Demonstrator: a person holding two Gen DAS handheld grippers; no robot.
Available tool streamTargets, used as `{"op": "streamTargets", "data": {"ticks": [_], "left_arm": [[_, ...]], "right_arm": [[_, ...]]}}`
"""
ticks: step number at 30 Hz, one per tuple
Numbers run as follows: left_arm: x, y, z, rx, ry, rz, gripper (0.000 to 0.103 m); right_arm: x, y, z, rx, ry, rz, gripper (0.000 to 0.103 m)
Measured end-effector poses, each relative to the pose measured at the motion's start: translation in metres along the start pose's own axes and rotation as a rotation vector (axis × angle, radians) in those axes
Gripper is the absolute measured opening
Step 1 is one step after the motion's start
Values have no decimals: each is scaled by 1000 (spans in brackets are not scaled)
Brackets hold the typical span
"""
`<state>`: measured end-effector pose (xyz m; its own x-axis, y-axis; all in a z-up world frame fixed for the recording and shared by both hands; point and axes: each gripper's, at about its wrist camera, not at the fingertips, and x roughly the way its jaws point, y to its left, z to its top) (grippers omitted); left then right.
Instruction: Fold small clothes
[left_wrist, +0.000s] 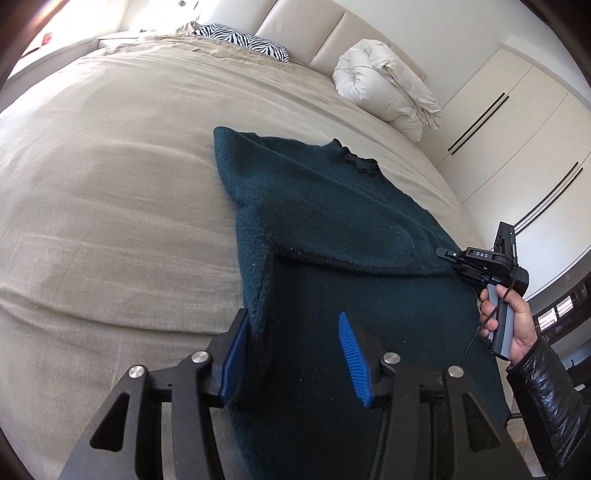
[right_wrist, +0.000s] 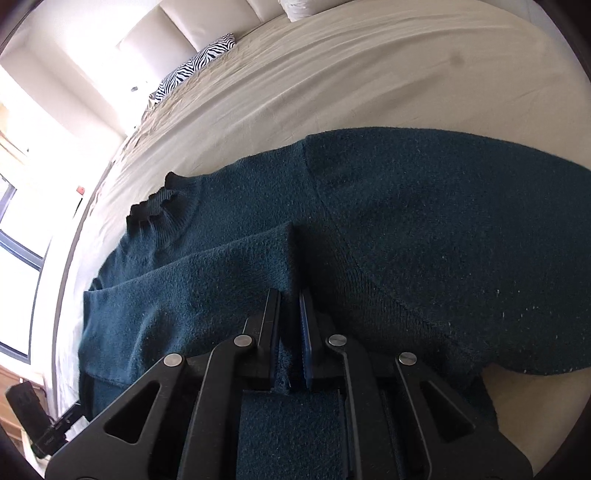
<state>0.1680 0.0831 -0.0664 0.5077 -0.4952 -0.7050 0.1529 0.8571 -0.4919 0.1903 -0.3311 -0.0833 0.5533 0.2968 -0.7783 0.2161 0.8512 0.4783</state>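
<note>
A dark teal sweater (left_wrist: 332, 206) lay spread on the bed (left_wrist: 110, 184), its ruffled collar (left_wrist: 360, 162) pointing toward the headboard (left_wrist: 314, 37). One sleeve (left_wrist: 251, 236) was folded in along the body, and a second fold crossed the body below the chest.

The left gripper (left_wrist: 291, 343) hovered over the near edge of the sweater with its jaws apart; the blue pads (left_wrist: 351, 354) pressed on nothing, though the folded edge of the knit stood up just beside the left pad. No earlier view was given to compare.

The right gripper (right_wrist: 291, 314) had its jaws nearly together, clamped on a ridge of sweater cloth that rose between them, next to the folded sleeve (right_wrist: 192, 288). From the left wrist view, the right gripper (left_wrist: 448, 254) sat at the sweater's far side edge, held by a hand (left_wrist: 517, 325) in a glossy black sleeve (left_wrist: 546, 398).

Farther out, a zebra pillow (left_wrist: 240, 40) lay by the headboard, and a rolled white duvet (left_wrist: 384, 88) sat at the bed's far corner. White wardrobe doors (left_wrist: 517, 129) stood beyond the bed.
</note>
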Motion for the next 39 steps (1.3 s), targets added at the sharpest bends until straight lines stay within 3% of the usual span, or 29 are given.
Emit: {"op": "streamTargets", "data": {"ticks": [3, 6, 9, 12, 13, 14, 18, 22, 30, 32, 35, 39], "left_arm": [[-6, -5, -2, -10, -16, -12, 65], [-14, -15, -4, -4, -44, -30, 75], [-18, -29, -6, 12, -57, -31, 78], [-18, -40, -7, 7, -66, -44, 80], [-18, -43, -8, 3, -67, -53, 81], [-17, -47, -9, -2, -64, -67, 81], [-10, -64, -15, -2, -36, -88, 81], [-2, -81, -21, 4, -8, -106, 81], [-2, -87, -27, -25, 11, -123, 81], [-3, -83, -27, -39, 7, -125, 81], [-4, -77, -27, -59, 7, -133, 81], [0, -70, -23, -89, 6, -144, 81]], "right_arm": [[-25, -20, -1, 82, -2, 51, 13], [-73, -51, -14, 135, -128, 82, 17], [-119, -110, -36, 276, -213, 98, 19], [-157, -178, -66, 456, -289, 85, 33], [-170, -200, -78, 532, -327, 76, 51], [-184, -221, -91, 604, -377, 80, 58], [-213, -272, -114, 746, -469, 171, 58], [-224, -296, -110, 808, -508, 164, 58], [-221, -336, -79, 890, -570, 148, 51], [-221, -348, -72, 903, -568, 130, 32], [-224, -355, -62, 901, -559, 88, 12], [-239, -314, -32, 745, -574, 25, 9]]}}
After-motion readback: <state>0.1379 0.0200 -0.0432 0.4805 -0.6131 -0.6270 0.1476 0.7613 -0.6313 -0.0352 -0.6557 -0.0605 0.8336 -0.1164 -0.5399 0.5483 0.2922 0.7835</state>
